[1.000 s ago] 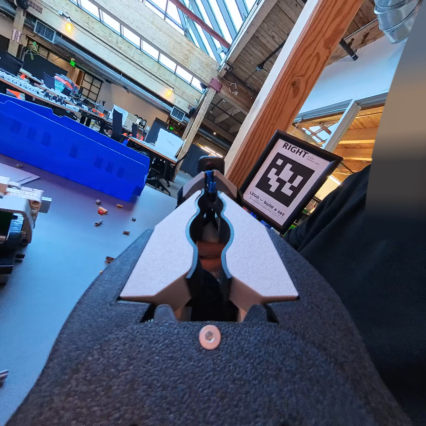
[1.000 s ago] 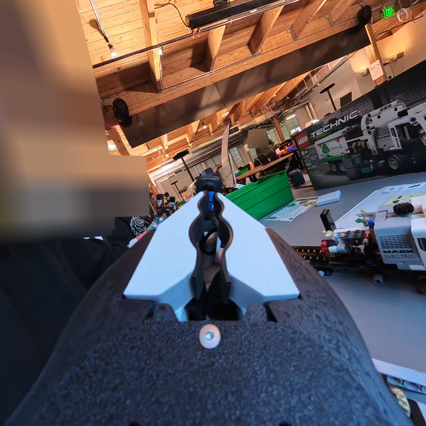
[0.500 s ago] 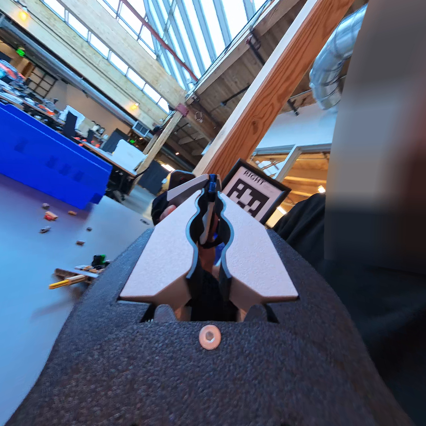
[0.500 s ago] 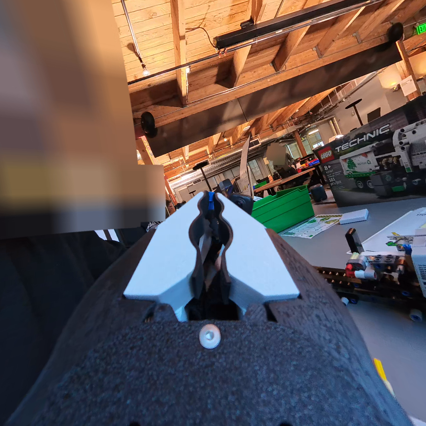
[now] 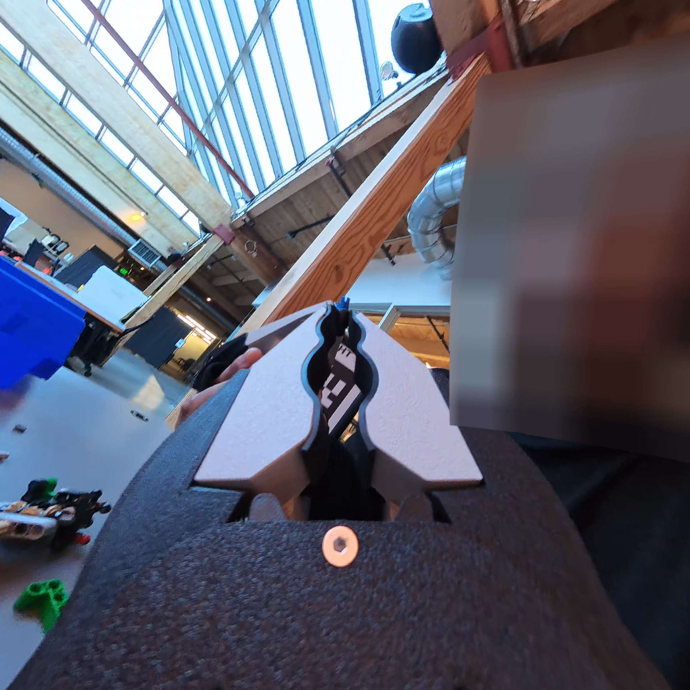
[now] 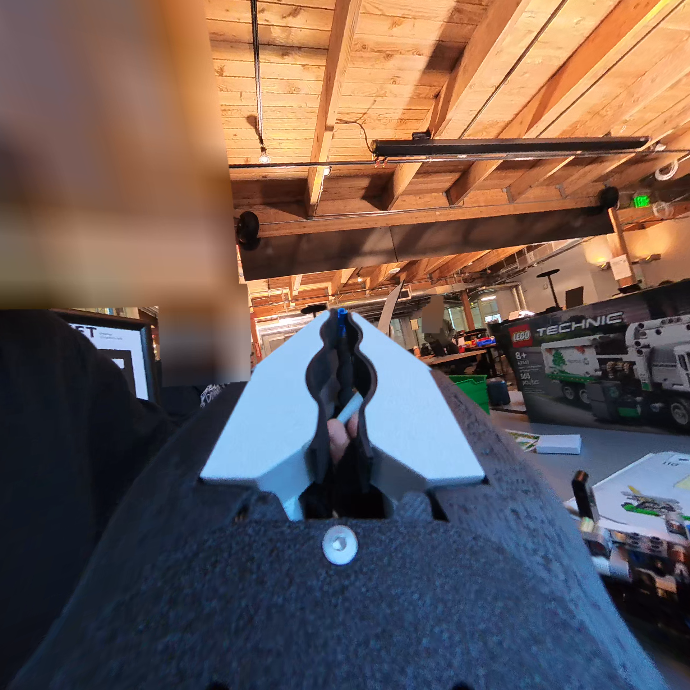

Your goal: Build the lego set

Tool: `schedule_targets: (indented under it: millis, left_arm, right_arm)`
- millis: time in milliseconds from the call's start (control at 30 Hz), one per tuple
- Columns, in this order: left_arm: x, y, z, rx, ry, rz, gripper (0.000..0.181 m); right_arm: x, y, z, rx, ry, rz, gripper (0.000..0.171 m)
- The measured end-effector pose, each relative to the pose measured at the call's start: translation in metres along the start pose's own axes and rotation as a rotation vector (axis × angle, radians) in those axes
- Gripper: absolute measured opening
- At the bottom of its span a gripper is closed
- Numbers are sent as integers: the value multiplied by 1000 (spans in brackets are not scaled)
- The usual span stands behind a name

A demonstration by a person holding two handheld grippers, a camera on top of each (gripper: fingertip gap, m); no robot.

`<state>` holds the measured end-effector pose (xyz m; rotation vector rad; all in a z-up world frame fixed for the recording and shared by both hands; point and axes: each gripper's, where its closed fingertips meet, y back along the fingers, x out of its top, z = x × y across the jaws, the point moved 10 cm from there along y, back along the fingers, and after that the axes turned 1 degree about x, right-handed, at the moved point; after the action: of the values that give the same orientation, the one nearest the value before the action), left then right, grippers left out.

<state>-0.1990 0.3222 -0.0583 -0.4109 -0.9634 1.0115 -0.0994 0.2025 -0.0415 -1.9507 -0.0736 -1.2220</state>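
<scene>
Both grippers are raised off the worktop (image 6: 582, 459), left gripper (image 5: 341, 308) and right gripper (image 6: 340, 315) each with fingers clamped on a small blue pin. The half-built truck (image 6: 649, 549) waits below, many loose pieces (image 5: 41, 601) apparently still unplaced.

Open-plan workshop loft — timber beams (image 6: 373, 220), skylights (image 5: 239, 74), steel ductwork (image 5: 433, 220), parts bins (image 5: 33, 321) on worktables (image 6: 597, 448).
</scene>
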Motion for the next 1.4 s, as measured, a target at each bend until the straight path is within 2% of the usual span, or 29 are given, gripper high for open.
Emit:
schedule_targets:
  millis: [300,533,833,933,1100,1400]
  left_arm:
    - [4,4,-1,0,20,26,3]
    - [6,6,-3,75,-63,-36,3]
    - [3,4,-7,85,-60,-41,2]
    - [-2,1,-8,47,2,-20,3]
    - [-3,1,-11,25,74,30,3]
    - [1,4,-10,92,-5,12,4]
  right_arm:
    - [-5,-4,0,-40,83,0,3]
    - [0,3,-1,-95,155,-97,3]
    - [-4,10,-1,-120,91,-98,3]
    - [-6,12,-5,-104,104,-20,2]
    - [-5,6,-13,-172,289,-24,2]
    - [-6,6,-5,-181,180,-18,3]
